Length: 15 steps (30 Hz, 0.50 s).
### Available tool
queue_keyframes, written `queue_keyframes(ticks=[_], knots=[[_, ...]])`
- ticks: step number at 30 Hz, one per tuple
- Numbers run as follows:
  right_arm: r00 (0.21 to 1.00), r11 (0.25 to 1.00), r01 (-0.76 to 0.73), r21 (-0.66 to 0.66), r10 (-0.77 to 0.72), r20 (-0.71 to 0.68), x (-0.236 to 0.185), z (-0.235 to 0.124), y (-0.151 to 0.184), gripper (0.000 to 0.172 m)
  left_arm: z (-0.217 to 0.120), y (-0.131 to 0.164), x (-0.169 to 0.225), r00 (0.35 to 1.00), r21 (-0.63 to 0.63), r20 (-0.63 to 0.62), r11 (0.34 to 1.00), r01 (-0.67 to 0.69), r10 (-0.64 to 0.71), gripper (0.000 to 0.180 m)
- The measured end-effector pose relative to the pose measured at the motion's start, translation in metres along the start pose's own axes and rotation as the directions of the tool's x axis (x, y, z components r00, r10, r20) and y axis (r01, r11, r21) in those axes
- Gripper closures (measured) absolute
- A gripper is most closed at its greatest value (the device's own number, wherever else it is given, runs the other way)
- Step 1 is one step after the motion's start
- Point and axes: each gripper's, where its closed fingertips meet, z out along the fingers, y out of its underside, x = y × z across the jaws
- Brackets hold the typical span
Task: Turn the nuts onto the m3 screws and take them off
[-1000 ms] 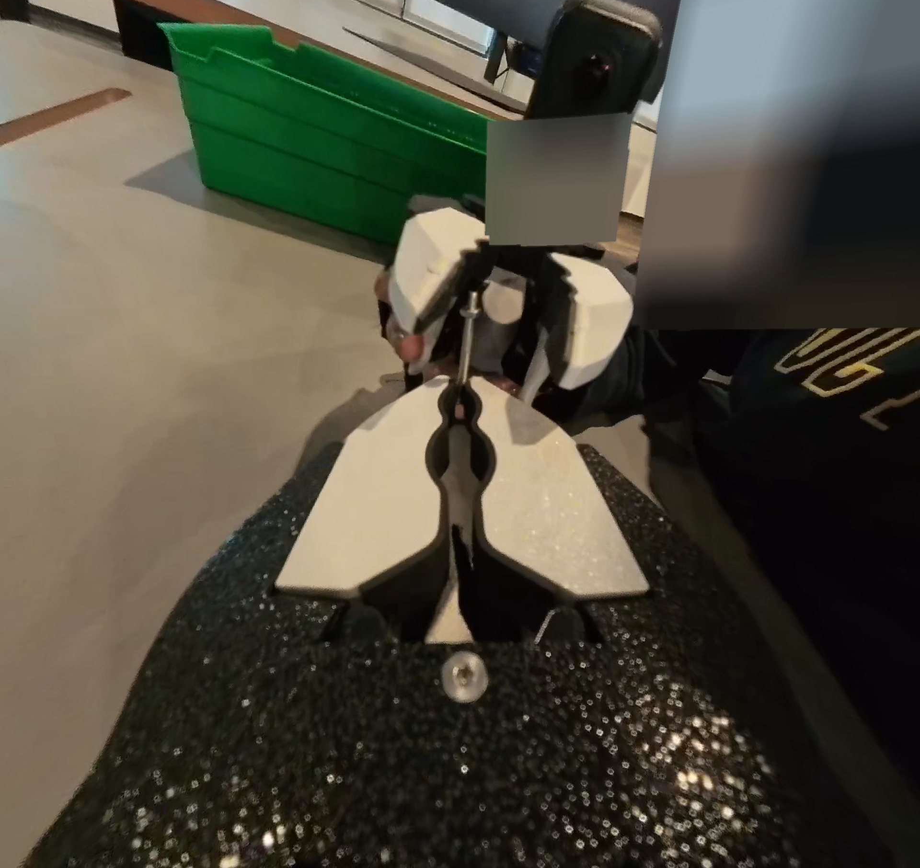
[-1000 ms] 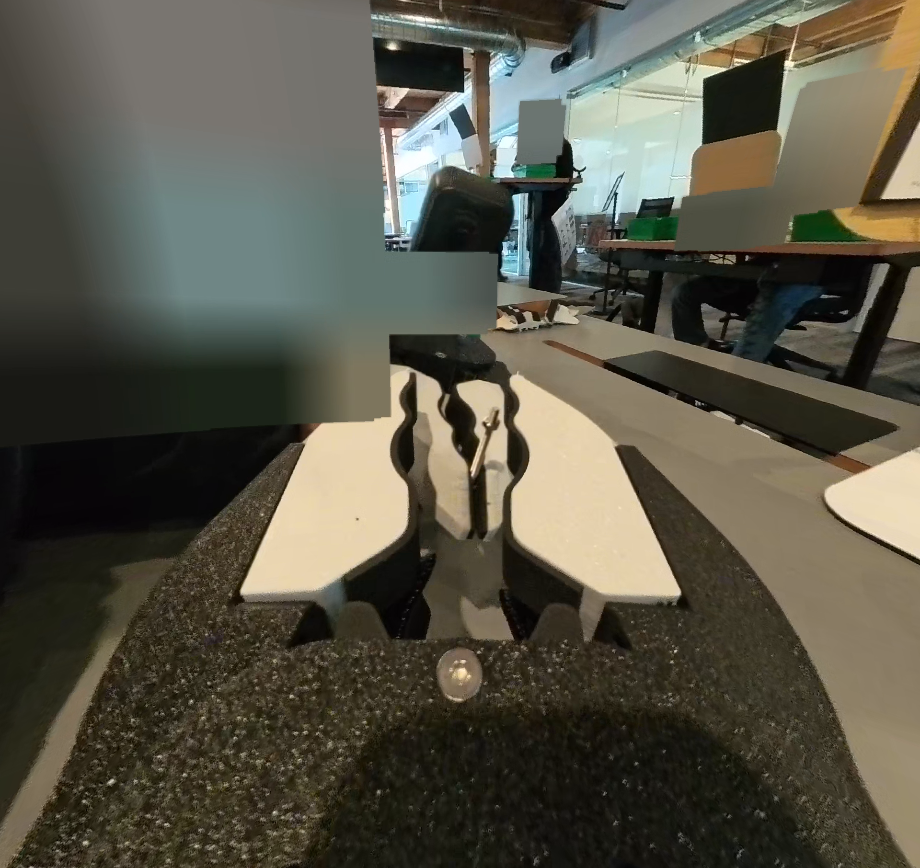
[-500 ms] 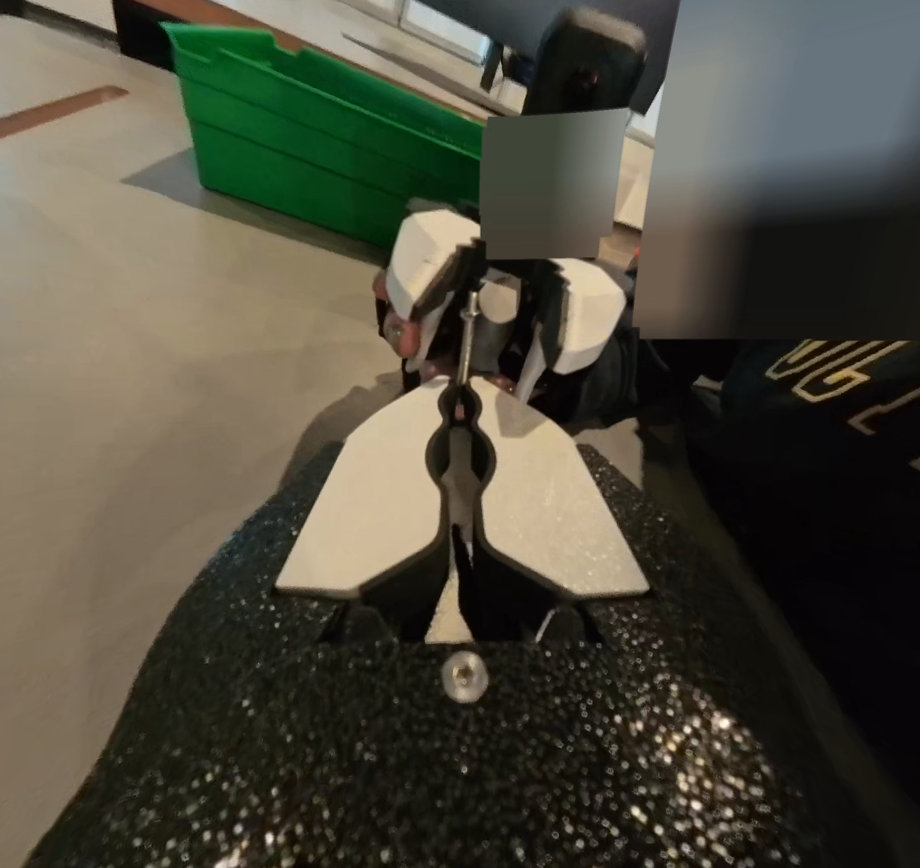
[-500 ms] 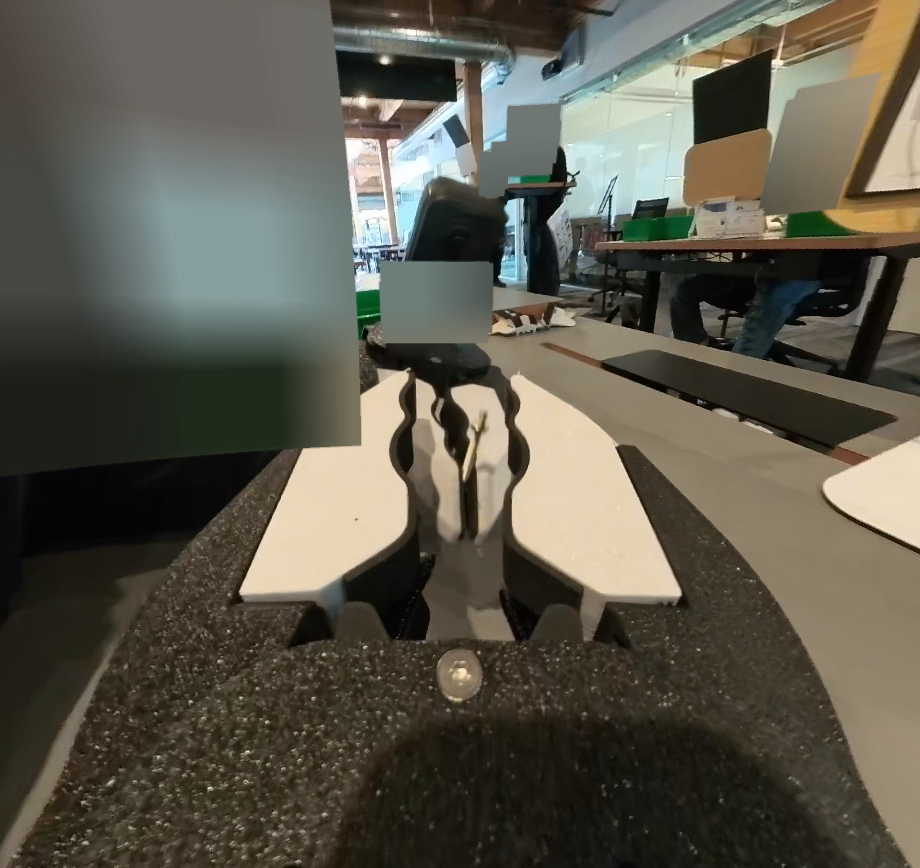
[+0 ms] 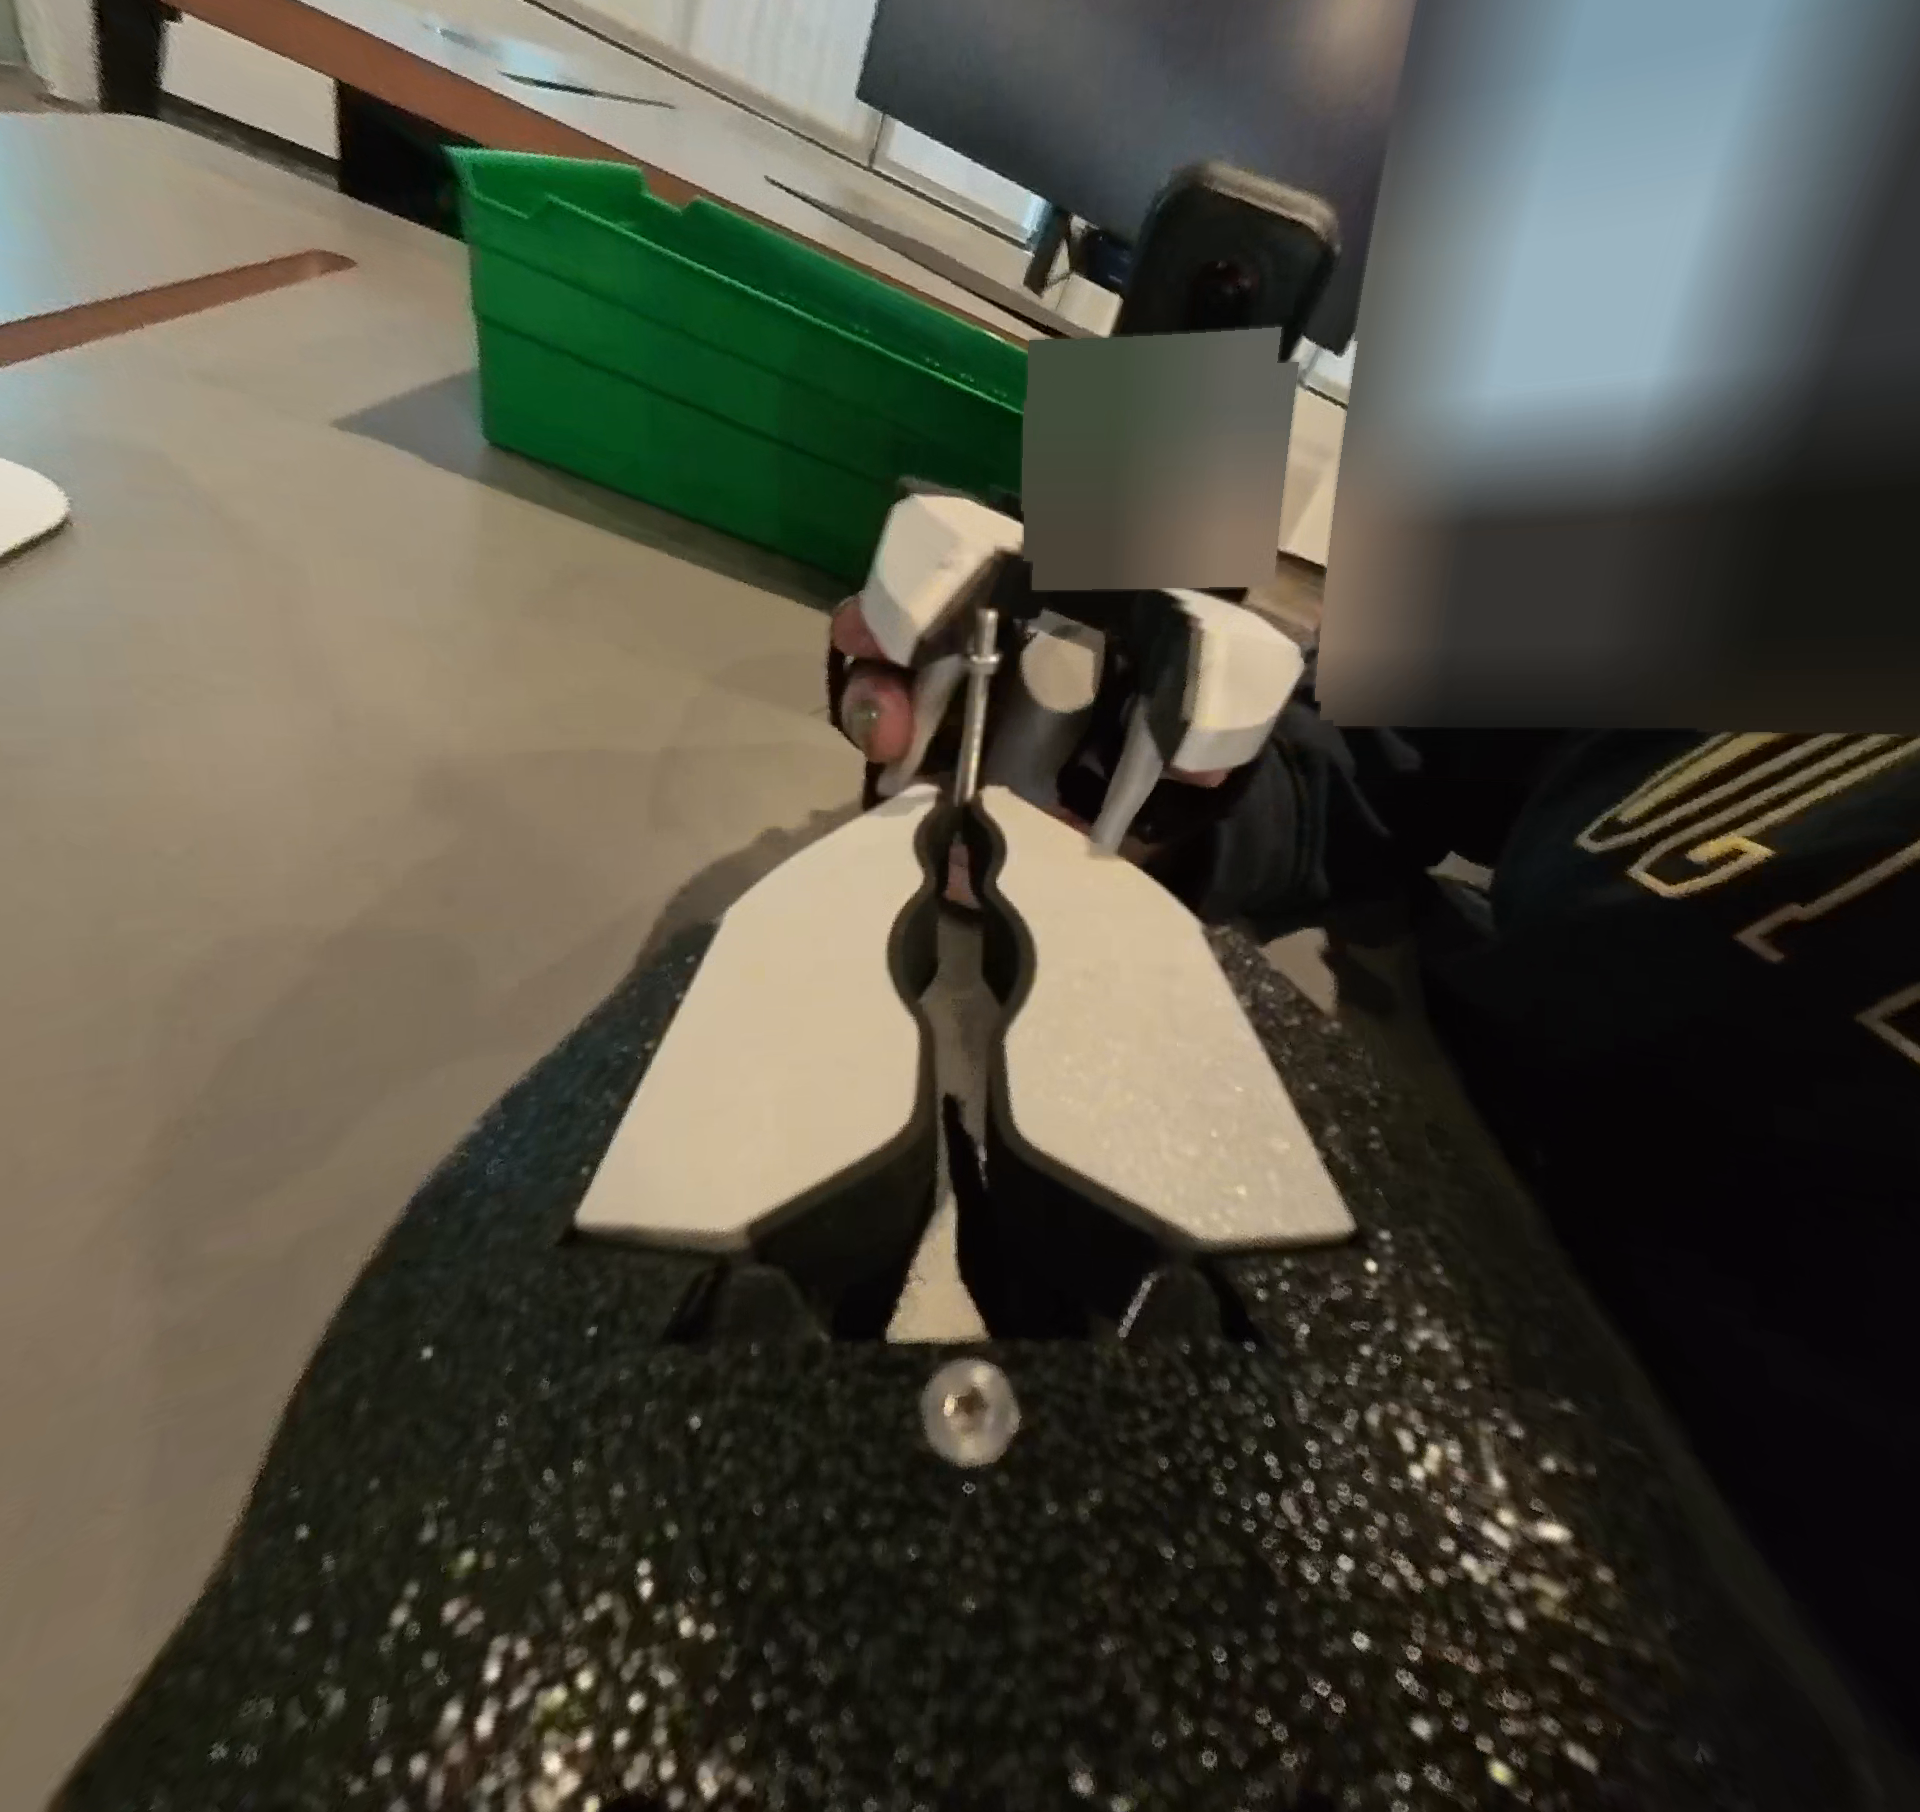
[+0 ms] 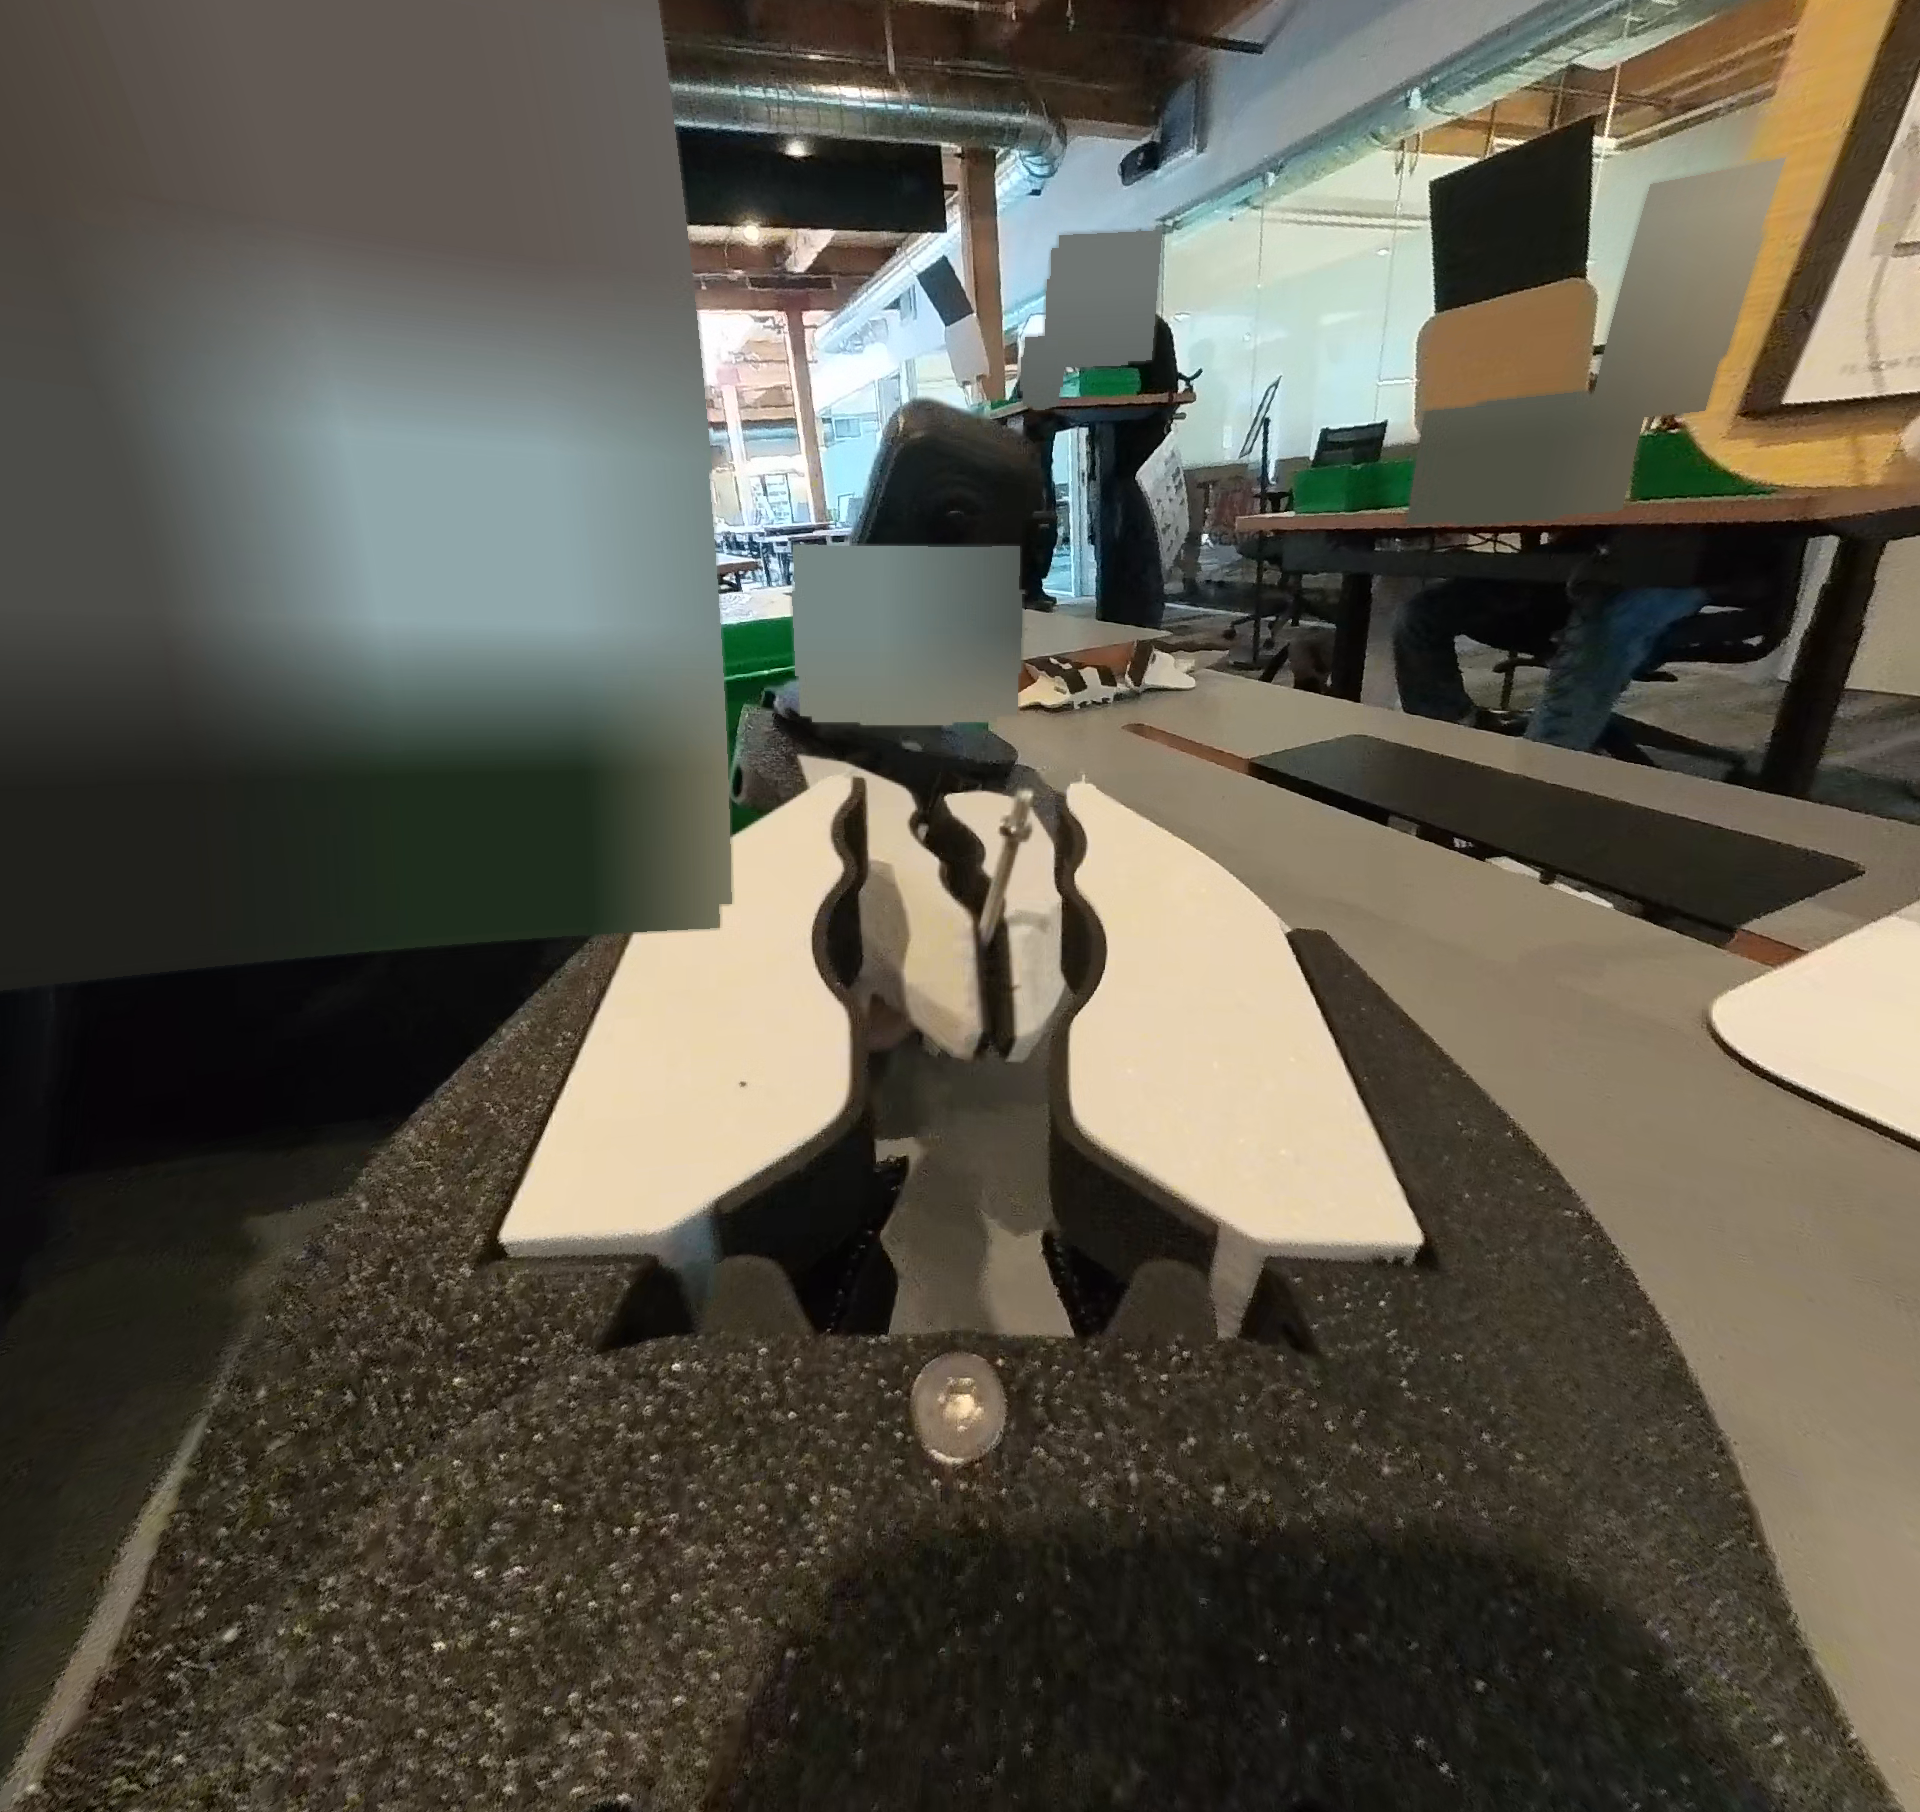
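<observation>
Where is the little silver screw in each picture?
Left wrist view: the screw sticks up just above the middle, pinched in the left claw.
Right wrist view: the screw leans near the middle, between the right claw's open fingers.
Shared landmark: the green bin.

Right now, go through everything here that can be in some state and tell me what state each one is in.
Left gripper: shut, tips pinching the screw's lower end.
Screw: upright, sticking out past the tips.
Nut: threaded on near the screw's top.
Right gripper: open, fingers either side of the screw, not pressing it.
Green bin: on the table, open-topped; contents hidden.
</observation>
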Motion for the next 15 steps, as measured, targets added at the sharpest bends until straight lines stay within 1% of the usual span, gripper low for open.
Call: queue_keyframes(ticks=[2, 5, 6, 9, 13, 15], knots=[[1.0, 1.0, 0.013, -0.018, -0.013, 0.008, -0.002, 0.002, 0.002, 0.138, 0.005, 0.006, 0.006, 0.999, -0.05, -0.027, 0.998, -0.027, 0.025, 0.178], [0.999, 0.999, 0.03, -0.035, -0.028, 0.034, -0.007, 0.003, 0.005, 0.14, 0.008, 0.012, 0.006, 0.999, -0.09, -0.019, 0.995, -0.047, 0.045, 0.178], [0.998, 0.999, 0.037, -0.037, -0.035, 0.044, -0.008, 0.003, 0.006, 0.142, 0.008, 0.011, 0.005, 0.999, -0.084, -0.011, 0.995, -0.047, 0.046, 0.178], [0.999, 0.999, 0.029, -0.031, -0.028, 0.037, -0.007, 0.003, 0.004, 0.139, 0.005, 0.006, 0.001, 0.999, -0.051, 0.016, 0.998, -0.034, 0.034, 0.178], [0.999, 1.0, -0.023, 0.008, 0.023, 0.03, -0.002, 0.0, -0.001, 0.138, -0.005, -0.005, -0.005, 0.999, 0.045, 0.041, 0.999, 0.002, -0.004, 0.178], [1.0, 0.999, -0.026, 0.018, 0.026, 0.014, 0.001, -0.001, -0.002, 0.141, -0.008, -0.009, -0.004, 1.0, 0.079, 0.027, 0.997, 0.011, -0.014, 0.178]])
